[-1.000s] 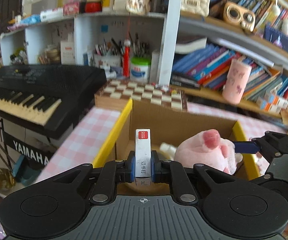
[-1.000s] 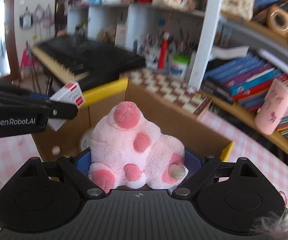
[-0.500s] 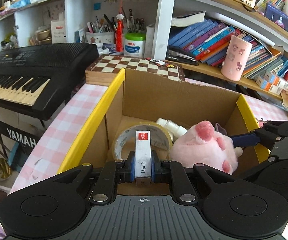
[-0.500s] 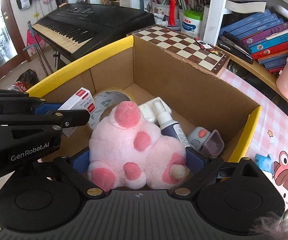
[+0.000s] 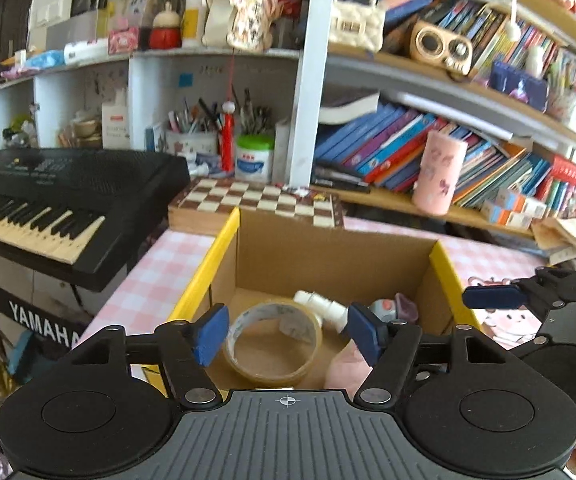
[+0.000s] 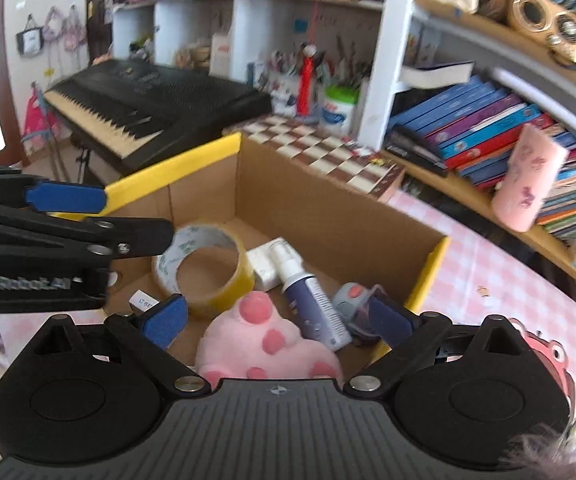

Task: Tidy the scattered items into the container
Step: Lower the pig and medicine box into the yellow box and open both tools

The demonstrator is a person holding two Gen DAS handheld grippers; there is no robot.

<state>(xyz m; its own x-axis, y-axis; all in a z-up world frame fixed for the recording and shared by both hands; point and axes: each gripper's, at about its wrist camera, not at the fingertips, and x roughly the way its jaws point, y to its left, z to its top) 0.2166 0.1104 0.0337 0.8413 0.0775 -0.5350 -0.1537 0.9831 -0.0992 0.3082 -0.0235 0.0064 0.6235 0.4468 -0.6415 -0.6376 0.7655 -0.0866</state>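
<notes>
**A:** So where are we with both grippers? We've got the left gripper (image 5: 288,334) above the near end of the box (image 5: 328,248), fingers spread wide with nothing between them. Right gripper (image 6: 280,316) is the same deal, jaws apart and bare, sitting over the near right corner.

**B:** Yep, and the stuff is down in the box. From the right wrist we see the plush (image 6: 268,344) lying on the cardboard floor right below our blue pads (image 6: 166,320), soft pink with darker spots. The small white carton (image 6: 144,302) lies flat near the left wall, mostly hidden behind the left gripper.

**A:** Room to move? The box is open-topped, plain brown walls with yellow tape along the rim. The left rim runs just beside our left finger, the right rim sits close to the right gripper's outer finger.

**B:** The floor's crowded. The tape roll (image 6: 204,268) is glossy, tan, tilted, touching the plush. The spray bottle (image 6: 312,300) lies beside it, smooth navy body and white top, leaning on a white block. A grey gadget with a red button (image 6: 352,298) is tucked in the right corner.

**A:** Beyond the far wall we see a chessboard (image 5: 260,200), and a keyboard (image 5: 60,196) to the left.
</notes>
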